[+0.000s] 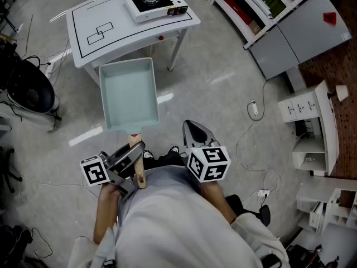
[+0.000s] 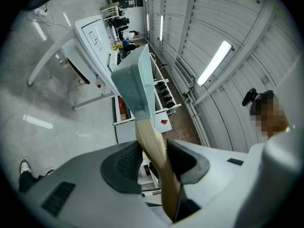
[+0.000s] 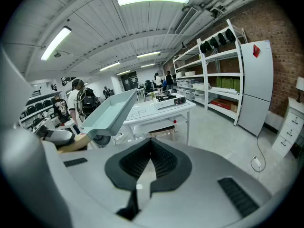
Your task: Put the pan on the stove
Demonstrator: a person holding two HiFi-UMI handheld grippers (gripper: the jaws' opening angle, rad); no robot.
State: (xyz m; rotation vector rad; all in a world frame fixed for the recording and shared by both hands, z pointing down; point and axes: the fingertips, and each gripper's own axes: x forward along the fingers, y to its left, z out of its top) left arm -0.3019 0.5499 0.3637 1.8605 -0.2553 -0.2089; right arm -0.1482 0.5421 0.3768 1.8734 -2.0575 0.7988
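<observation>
Above grey floor [image 1: 223, 94], short of white tabletop [image 1: 100, 15]: pale teal rectangular pan [image 1: 128, 94] [image 2: 135, 84] [image 3: 107, 110] carried in air, well apart from stove. Left tongs [image 1: 133, 152] [image 2: 152, 156] clamp pan's light wooden handle [image 1: 138, 166] [image 2: 156, 151], pads pressing both sides; pan body juts forward toward tabletop. Right tongs [image 1: 195, 132] [image 3: 149, 158] just beside, on right: pads closed together, nothing between. Small white portable gas stove with black burner top [image 1: 153, 3] [image 3: 171, 99] sits on far part of tabletop.
</observation>
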